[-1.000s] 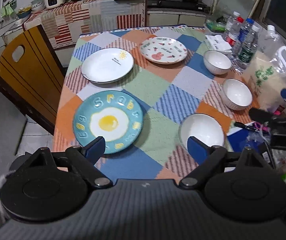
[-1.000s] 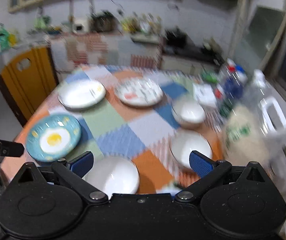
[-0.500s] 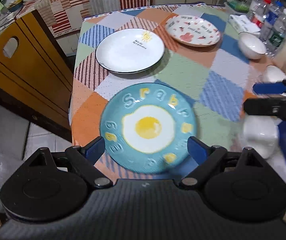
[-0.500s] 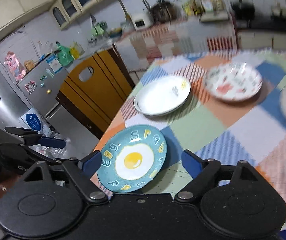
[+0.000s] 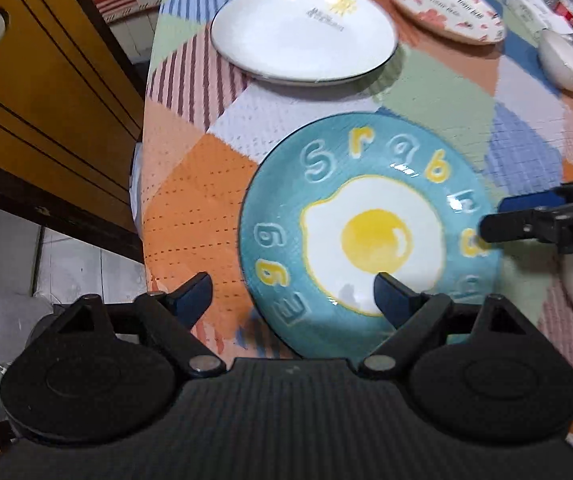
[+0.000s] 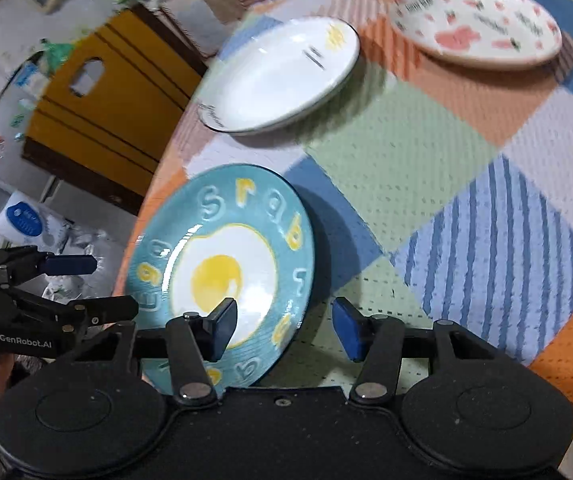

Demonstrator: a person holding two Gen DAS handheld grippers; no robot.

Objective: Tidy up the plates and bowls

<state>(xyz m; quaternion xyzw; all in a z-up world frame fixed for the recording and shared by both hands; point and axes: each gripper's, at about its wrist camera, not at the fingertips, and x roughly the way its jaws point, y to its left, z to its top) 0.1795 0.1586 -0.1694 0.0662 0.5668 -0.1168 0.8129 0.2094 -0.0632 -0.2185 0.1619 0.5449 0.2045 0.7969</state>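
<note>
A teal plate with a fried-egg picture (image 5: 370,236) (image 6: 226,272) lies at the table's near left corner. My left gripper (image 5: 292,300) is open over the plate's near left rim, one finger left of the plate, the other above its middle. My right gripper (image 6: 284,328) is open and straddles the plate's right rim; in the left wrist view its fingers (image 5: 526,216) reach in from the right. A white plate with a sun mark (image 5: 302,32) (image 6: 278,76) and a pink-patterned plate (image 5: 446,10) (image 6: 478,26) lie farther back.
A patchwork cloth (image 5: 426,92) covers the table. White bowls (image 5: 562,60) sit at the right edge, with bottles behind them. A yellow wooden chair (image 5: 38,80) stands close to the table's left side. My left gripper shows at the left in the right wrist view (image 6: 66,280).
Both grippers have moved in closer to the teal plate. The right gripper's fingers have narrowed and now straddle the plate's right rim. The left gripper has shifted left and lower.
</note>
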